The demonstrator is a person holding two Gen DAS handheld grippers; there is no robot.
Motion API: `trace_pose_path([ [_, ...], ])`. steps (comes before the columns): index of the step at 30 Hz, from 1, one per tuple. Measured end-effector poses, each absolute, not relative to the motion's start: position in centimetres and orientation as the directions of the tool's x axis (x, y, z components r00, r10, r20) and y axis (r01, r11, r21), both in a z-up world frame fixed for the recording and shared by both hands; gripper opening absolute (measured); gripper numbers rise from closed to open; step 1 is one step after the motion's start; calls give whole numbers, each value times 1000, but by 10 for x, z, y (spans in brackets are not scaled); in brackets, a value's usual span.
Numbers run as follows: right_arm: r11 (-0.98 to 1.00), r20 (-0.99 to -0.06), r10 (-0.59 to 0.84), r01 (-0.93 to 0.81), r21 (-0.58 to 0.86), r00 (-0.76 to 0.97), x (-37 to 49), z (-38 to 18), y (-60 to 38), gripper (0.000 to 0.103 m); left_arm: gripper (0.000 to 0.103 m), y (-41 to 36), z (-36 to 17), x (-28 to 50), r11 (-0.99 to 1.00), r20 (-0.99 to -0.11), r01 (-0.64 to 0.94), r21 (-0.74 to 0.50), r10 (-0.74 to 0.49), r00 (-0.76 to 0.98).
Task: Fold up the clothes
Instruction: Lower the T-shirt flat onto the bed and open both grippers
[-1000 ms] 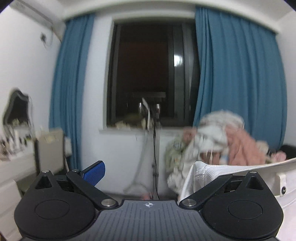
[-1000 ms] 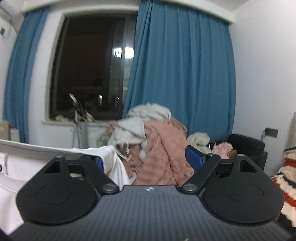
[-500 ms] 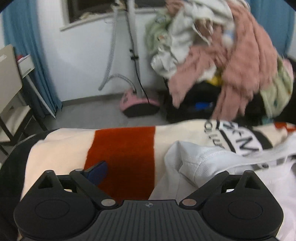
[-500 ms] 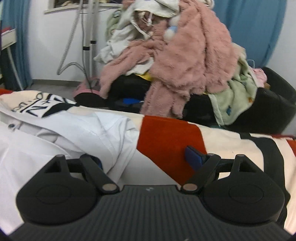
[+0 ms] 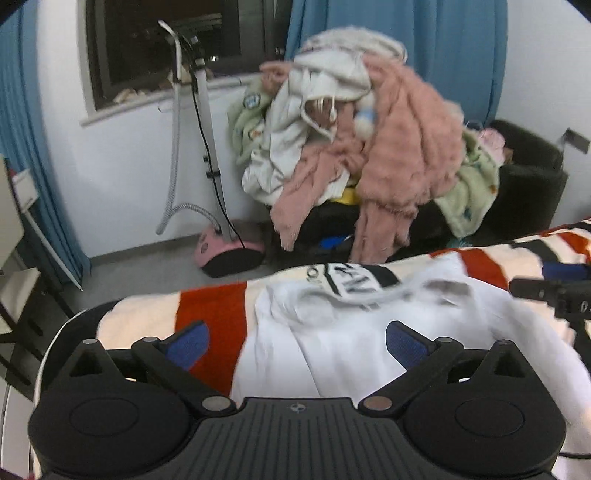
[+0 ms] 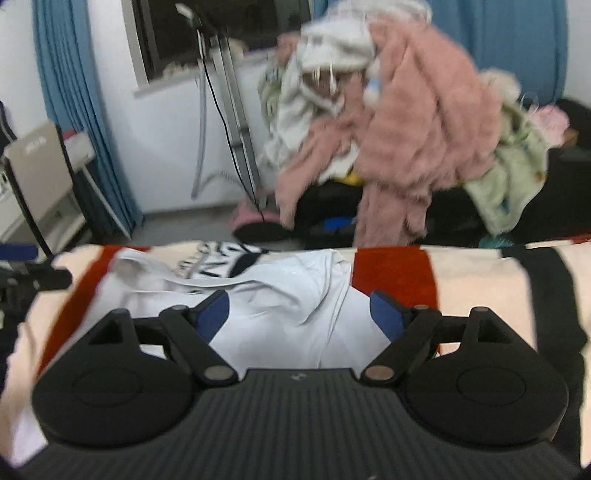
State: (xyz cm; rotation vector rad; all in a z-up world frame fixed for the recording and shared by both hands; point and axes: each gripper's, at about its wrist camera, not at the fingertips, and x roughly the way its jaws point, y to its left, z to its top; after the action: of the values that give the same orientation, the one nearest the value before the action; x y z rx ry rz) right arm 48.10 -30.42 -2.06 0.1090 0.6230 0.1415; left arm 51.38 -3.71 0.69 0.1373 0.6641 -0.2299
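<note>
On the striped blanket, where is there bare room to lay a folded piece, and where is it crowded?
Free: the cream and red stripes of the blanket left of the white shirt, and the red and cream stripes to its right. Crowded: the middle, under the crumpled shirt, and the chair behind, heaped with the clothes pile.

Walls: white.
Window [image 5: 177, 40]: dark outside, white sill.
Curtains [image 5: 399, 22]: blue, on both sides of the window.
Floor [image 5: 147, 269]: grey.
Armchair [image 5: 532, 192]: black, heaped with pink and pale fabrics.
Garment steamer [image 5: 221, 251]: pink base, upright pole.
</note>
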Motion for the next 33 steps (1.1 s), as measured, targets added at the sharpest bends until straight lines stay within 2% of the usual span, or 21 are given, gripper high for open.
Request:
trace_pose_path([
  [4, 990, -472, 131, -91, 106, 872, 394, 7, -301, 84, 103, -23, 37, 403, 976, -550, 216, 34, -162, 819],
  [8, 987, -400, 138, -95, 127, 906, 301, 28, -300, 84, 103, -9, 56, 305, 983, -503, 184, -2, -160, 850],
  [13, 983, -355, 143, -92, 156, 924, 194, 35, -297, 84, 99, 21, 59, 190, 968, -486, 188, -163, -245, 839],
  [17, 985, -341, 139, -94, 147, 930, 131, 21, -287, 84, 97, 27, 49, 125, 971, -481, 174, -162, -232, 845],
  [20, 985, -339, 144, -103, 137, 930, 101, 13, -279, 84, 96, 35, 42, 93, 973, -481, 146, -178, -216, 850],
  [23, 981, -343, 137, -78, 180, 929, 86, 11, -278, 84, 86, 48, 36, 79, 966, -518, 77, -249, -200, 832],
  [26, 973, -352, 128, -49, 225, 927, 79, 9, -282, 84, 84, 57, 29, 74, 951, -506, 40, -307, -198, 840],
  [29, 961, -338, 138, -43, 275, 931, 71, -1, -289, 84, 72, 63, 13, 76, 939, -513, 14, -344, -200, 835],
  [33, 965, -328, 116, -28, 261, 938, 69, -22, -295, 84, 60, 70, -15, 91, 919, -513, -28, -393, -194, 836],
])
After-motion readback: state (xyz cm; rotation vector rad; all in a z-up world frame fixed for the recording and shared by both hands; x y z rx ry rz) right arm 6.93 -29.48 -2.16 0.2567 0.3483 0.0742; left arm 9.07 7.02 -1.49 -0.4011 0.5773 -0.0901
